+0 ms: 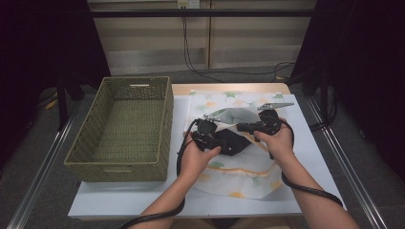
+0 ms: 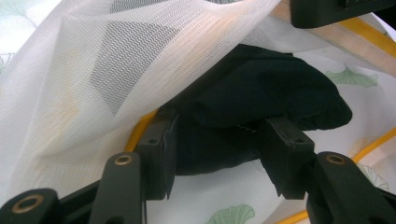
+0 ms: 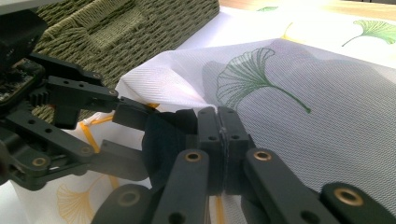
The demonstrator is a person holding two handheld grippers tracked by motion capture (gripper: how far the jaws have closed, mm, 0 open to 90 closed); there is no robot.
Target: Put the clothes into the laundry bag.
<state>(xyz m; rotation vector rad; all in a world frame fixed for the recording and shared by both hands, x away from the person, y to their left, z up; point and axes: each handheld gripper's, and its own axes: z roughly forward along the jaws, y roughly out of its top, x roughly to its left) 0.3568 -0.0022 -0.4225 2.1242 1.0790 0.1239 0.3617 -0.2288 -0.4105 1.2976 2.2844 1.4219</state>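
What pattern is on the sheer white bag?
Green ginkgo leaves on the mesh bag, with some yellow ones; clearest in the right gripper view.

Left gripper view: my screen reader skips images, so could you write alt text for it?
A dark cloth bundle sits between the left claw's open black jaws, half inside a white mesh laundry bag with yellow trim, lying on a ginkgo-leaf printed cloth.

The desk point(image 1: 143, 198) has a pale, whitish top. Two things lie directly on it — a woven green basket point(image 1: 125, 129) at its left (its inside bare), and just beside that a white, leaf-printed mesh bag point(image 1: 248, 174).
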